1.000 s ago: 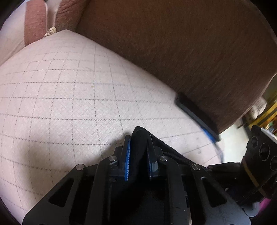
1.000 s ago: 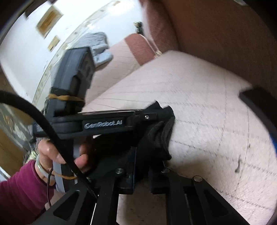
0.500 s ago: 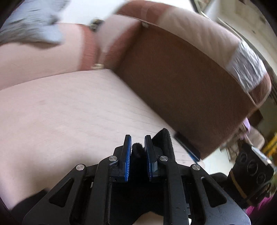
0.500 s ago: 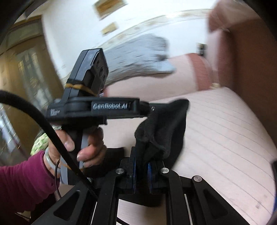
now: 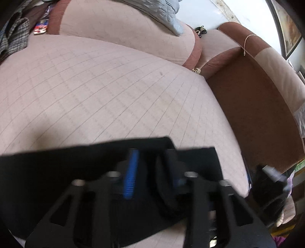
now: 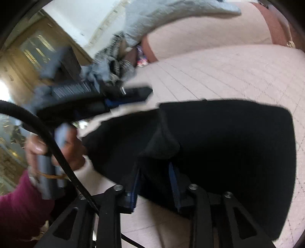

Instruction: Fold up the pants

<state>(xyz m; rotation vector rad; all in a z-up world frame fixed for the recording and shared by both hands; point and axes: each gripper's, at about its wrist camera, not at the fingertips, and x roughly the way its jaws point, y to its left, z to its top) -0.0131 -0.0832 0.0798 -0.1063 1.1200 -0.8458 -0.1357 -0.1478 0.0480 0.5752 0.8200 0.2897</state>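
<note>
The black pants [image 5: 63,164] lie spread flat across the pink quilted sofa seat [image 5: 106,91], under both grippers. My left gripper [image 5: 150,167] has its jaws parted, with a fold of black cloth [image 5: 165,183] lying between them. In the right wrist view the pants [image 6: 234,145] cover the near seat, and my right gripper [image 6: 155,179] has its jaws apart with a bunched fold [image 6: 162,145] just ahead of them. The left gripper [image 6: 106,99], blurred, is at the left in a hand.
The brown sofa armrest [image 5: 253,106] rises to the right of the seat. A grey quilted blanket [image 5: 162,13] drapes over the backrest. A pile of checked clothes [image 5: 13,38] lies at the far left of the seat.
Both grippers held the pants bunched up in the air and have swung down over the seat. The pants now lie spread flat, and both sets of jaws have widened.
</note>
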